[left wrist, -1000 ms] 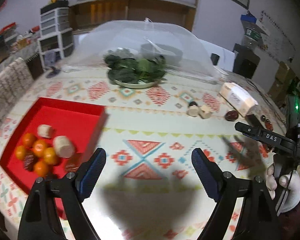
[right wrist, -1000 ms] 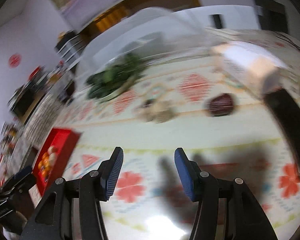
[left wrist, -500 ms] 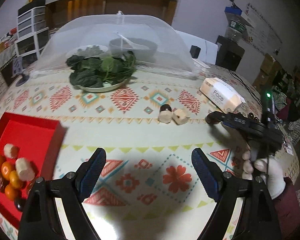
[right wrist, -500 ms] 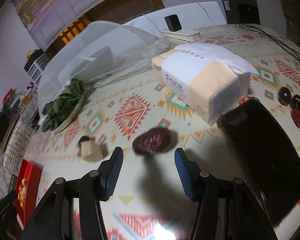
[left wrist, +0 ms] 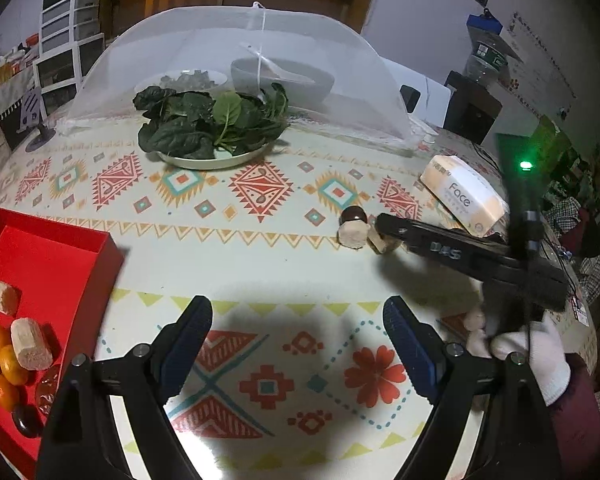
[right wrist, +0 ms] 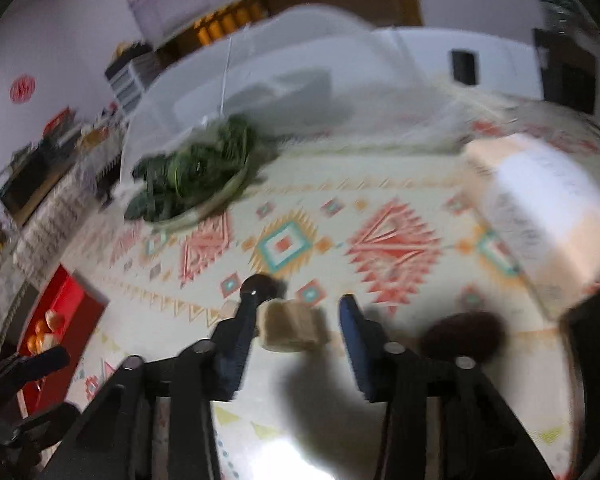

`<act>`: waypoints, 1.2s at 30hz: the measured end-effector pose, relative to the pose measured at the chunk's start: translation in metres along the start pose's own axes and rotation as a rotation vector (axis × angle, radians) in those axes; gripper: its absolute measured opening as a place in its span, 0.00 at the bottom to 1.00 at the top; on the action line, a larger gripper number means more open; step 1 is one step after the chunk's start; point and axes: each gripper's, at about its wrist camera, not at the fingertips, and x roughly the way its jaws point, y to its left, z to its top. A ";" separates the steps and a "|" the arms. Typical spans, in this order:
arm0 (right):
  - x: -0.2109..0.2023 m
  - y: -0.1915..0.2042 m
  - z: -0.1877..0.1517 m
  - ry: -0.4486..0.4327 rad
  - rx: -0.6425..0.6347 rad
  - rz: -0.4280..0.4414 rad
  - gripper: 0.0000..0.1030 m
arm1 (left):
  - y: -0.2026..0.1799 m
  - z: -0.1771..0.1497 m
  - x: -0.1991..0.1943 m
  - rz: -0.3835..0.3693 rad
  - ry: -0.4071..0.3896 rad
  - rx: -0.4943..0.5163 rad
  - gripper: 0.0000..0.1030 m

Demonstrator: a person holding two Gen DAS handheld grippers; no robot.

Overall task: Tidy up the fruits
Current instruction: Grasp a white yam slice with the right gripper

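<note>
At the lower centre of the right wrist view, the right gripper (right wrist: 296, 340) has just been closing its blue-padded jaws around a pale tan cut chunk of fruit (right wrist: 293, 328); its left pad looks to touch the chunk, while a gap remains at the right pad, so nothing is gripped. A dark round fruit (right wrist: 260, 285) sits just behind. The left gripper (left wrist: 298, 346) hangs wide and empty over the patterned tablecloth (left wrist: 260, 216). At the left edge, the red rectangular tray (left wrist: 56, 256) holds small oranges (left wrist: 10, 362) and pale chunks.

Motion blur smears the tissue pack (right wrist: 540, 208) and greens (right wrist: 192, 176).
</note>
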 end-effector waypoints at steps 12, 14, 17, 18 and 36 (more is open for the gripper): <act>0.007 0.010 -0.013 0.054 0.030 0.063 0.35 | 0.003 0.000 0.001 -0.031 0.007 -0.009 0.84; -0.002 0.011 -0.017 0.026 0.039 0.060 0.34 | -0.002 0.000 -0.001 -0.035 0.005 -0.001 0.84; -0.029 0.005 -0.022 -0.033 0.063 0.077 0.34 | -0.017 0.004 -0.003 -0.041 -0.006 0.038 0.84; -0.042 0.001 -0.026 -0.058 0.071 0.076 0.34 | -0.024 0.006 -0.002 -0.043 -0.008 0.059 0.84; -0.145 -0.114 -0.083 -0.324 0.341 -0.027 0.35 | -0.186 0.038 0.126 -0.099 0.043 0.486 0.84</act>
